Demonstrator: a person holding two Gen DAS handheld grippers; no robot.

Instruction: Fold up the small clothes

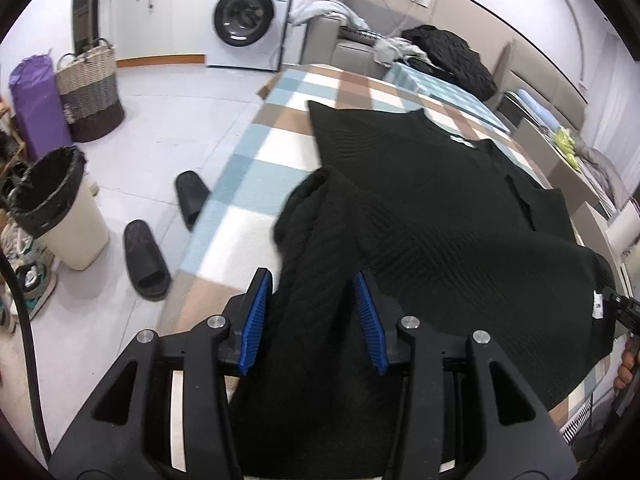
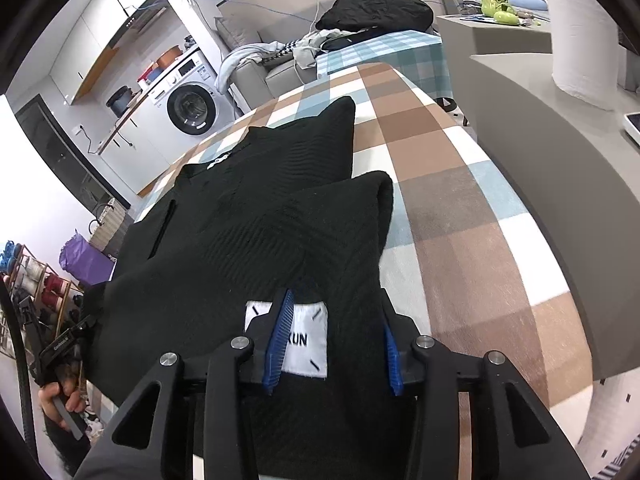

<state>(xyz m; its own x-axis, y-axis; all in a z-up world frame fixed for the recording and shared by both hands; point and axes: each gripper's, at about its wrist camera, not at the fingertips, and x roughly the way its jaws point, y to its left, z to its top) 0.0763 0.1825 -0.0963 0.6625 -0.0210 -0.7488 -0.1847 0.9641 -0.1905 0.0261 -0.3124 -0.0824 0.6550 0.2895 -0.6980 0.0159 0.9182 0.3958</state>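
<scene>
Black garment [image 2: 256, 236] covers right gripper [image 2: 336, 344] fingertips; white label [image 2: 306, 340] lettering partly hidden behind blue pad [image 2: 280, 340]

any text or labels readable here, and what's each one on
"KUN": white patch on the black top at the right gripper; its start is hidden behind a finger.
Small white lettering on the left gripper's handle: too blurred to read.
White neck tag on the top: nothing legible.
White side tag at the hem: too small.
Washing machine panel and sticker: too small.
Dark strip under the cabinets: unreadable marks.
</scene>
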